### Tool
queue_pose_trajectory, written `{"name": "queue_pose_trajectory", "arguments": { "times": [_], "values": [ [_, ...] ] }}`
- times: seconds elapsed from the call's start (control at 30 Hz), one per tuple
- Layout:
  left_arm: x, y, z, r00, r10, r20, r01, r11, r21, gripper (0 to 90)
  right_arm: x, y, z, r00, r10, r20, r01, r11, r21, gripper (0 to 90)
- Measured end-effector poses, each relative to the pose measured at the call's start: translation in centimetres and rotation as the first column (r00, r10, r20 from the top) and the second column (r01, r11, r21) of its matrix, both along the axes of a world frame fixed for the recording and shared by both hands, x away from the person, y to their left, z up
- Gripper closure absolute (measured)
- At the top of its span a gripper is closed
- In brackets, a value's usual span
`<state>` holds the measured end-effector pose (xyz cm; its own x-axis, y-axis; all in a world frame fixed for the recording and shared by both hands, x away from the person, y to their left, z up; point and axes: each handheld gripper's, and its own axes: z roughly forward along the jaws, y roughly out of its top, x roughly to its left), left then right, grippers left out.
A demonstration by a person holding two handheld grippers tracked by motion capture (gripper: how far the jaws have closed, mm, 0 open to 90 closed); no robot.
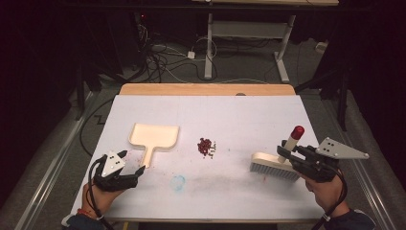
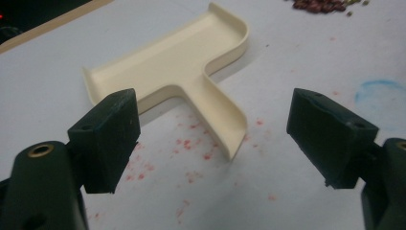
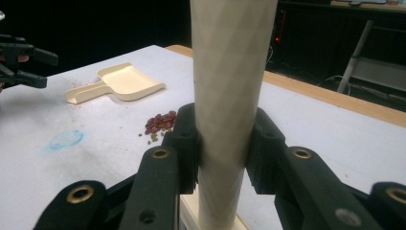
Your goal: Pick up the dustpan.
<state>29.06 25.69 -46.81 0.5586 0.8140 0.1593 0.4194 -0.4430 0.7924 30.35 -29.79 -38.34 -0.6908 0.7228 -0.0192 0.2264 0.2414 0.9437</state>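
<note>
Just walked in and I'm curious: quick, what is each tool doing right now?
Left tool: open, holding nothing, near the dustpan handle.
Right tool: closed on the brush handle.

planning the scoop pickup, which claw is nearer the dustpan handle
Left. The left claw hangs open just short of the dustpan handle's end, not touching it. The right claw is across the table, shut on the brush handle.
</note>
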Motion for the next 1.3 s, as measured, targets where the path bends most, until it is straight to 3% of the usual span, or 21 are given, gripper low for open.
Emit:
{"name": "queue_pose_trajectory", "arguments": {
  "times": [0.1,0.3,0.37,0.5,0.67,0.8,0.83,0.9,1.0,1.07,1.1,1.2,1.3],
  "values": [
    [-0.2,-0.6,0.3,0.9999,0.014,-0.002,-0.014,0.9987,0.049,20.8,-0.2,0.0,0.0,1.0,-0.004,0.004,0.004,1.0,-0.004,70.4],
    [0.2,-1.3,0.7,0.9986,0.043,-0.031,-0.042,0.9984,0.039,19.9,-0.5,-0.2,0.2,0.9996,-0.016,0.023,0.017,0.9998,-0.006,70.4],
    [1.0,-1.5,0.9,0.9958,0.069,-0.06,-0.068,0.9976,0.016,19.9,-0.6,-0.2,0.3,0.9993,-0.025,0.028,0.025,0.9997,-0.005,70.4],
    [3.7,-2.3,-0.1,0.9818,0.111,-0.154,-0.113,0.9936,-0.005,20.9,-0.5,0.0,0.3,0.9992,-0.025,0.032,0.026,0.9996,-0.014,70.4],
    [6.4,-2.5,-1.6,0.9535,0.15,-0.262,-0.162,0.9864,-0.027,25.1,-0.5,0.2,0.3,0.9989,-0.026,0.038,0.027,0.9994,-0.022,70.4],
    [7.6,-3.2,-2.4,0.9466,0.14,-0.29,-0.152,0.9881,-0.02,38.5,-0.3,0.3,0.1,0.9988,-0.034,0.034,0.035,0.9991,-0.023,70.4],
    [7.9,-3.3,-2.6,0.9417,0.146,-0.303,-0.159,0.987,-0.02,38.5,-0.3,0.3,0.1,0.9988,-0.034,0.034,0.035,0.9991,-0.023,70.4],
    [8.2,-3.1,-2.7,0.9379,0.157,-0.309,-0.181,0.982,-0.052,41.8,-0.3,0.4,0.1,0.999,-0.029,0.034,0.03,0.9992,-0.025,70.3],
    [8.3,-3.1,-2.8,0.9384,0.169,-0.302,-0.192,0.9801,-0.05,46.9,-0.3,0.4,0.0,0.9992,-0.026,0.03,0.027,0.9992,-0.031,70.4],
    [8.4,-3.1,-2.8,0.9423,0.161,-0.294,-0.181,0.9824,-0.045,48.4,-0.3,0.4,0.0,0.9993,-0.029,0.026,0.029,0.9991,-0.031,70.3],
    [8.4,-3.1,-2.8,0.9439,0.161,-0.288,-0.183,0.9816,-0.053,55.6,-0.2,0.5,-0.1,0.9991,-0.034,0.024,0.035,0.999,-0.028,70.3],
    [8.7,-2.9,-3.0,0.9478,0.162,-0.275,-0.185,0.9809,-0.06,63.0,-0.1,0.5,-0.1,0.9992,-0.03,0.026,0.031,0.9989,-0.034,70.4],
    [8.8,-2.9,-3.0,0.9497,0.154,-0.273,-0.177,0.9823,-0.061,63.1,0.0,0.7,-0.2,0.9994,-0.027,0.021,0.027,0.999,-0.036,70.3]
  ]
}}
